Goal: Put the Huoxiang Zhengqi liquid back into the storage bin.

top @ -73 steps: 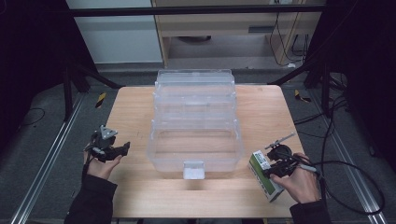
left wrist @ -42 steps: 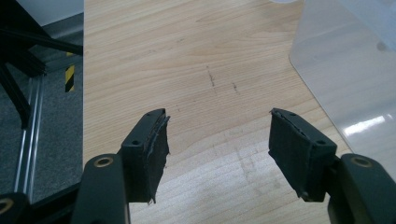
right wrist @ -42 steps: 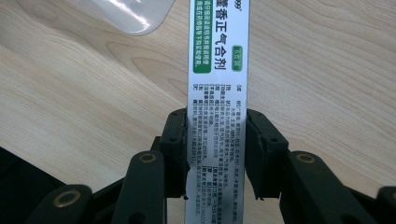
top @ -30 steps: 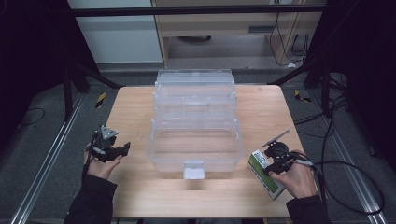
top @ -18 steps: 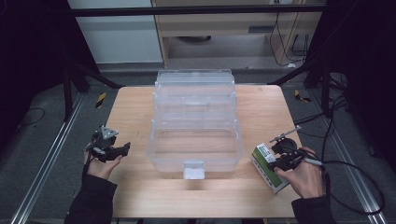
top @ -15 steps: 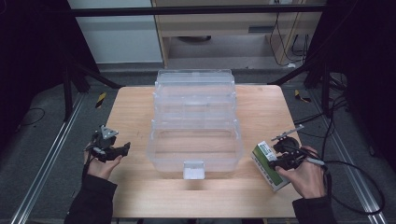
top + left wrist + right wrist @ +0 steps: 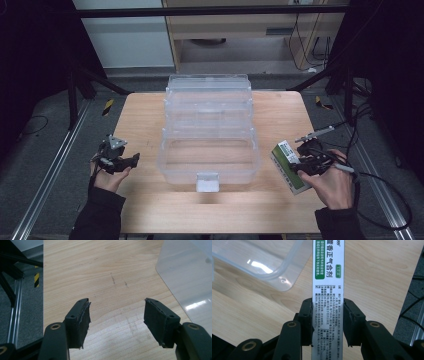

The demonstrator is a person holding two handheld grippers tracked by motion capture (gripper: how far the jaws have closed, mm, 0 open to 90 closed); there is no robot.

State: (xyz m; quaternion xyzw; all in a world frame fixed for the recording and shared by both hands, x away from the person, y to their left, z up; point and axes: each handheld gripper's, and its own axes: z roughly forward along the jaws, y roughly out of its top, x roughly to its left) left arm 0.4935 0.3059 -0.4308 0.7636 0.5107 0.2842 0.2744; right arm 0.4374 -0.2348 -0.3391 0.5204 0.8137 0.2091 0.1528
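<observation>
- Meanwhile, at a pale wooden table (image 7: 150, 115), a person is working a two-jaw gripper in each hand beside a clear plastic organiser box (image 7: 209, 131) that is standing open at the table's middle, its tiers stepped back and its front tray bare, seemingly ready to take something in.
- Over at the table's right edge, the right gripper (image 7: 328, 315) is clamping a slim white-and-green carton (image 7: 327, 277), its jaws standing partly closed with both pads pressing the carton's long sides; gripping it across the narrow width is likely giving a firm, square hold for carrying it to the box.
- From above, the carton (image 7: 288, 167) is sitting just right of the box, near its front corner, in the grip of that gripper (image 7: 309, 161).
- On the other side, the left gripper (image 7: 116, 320) is idling over bare wood near the box's left wall, its jaws standing wide apart and holding nothing, apparently kept clear of the working hand; from above it (image 7: 118, 159) is resting in the person's left hand.
</observation>
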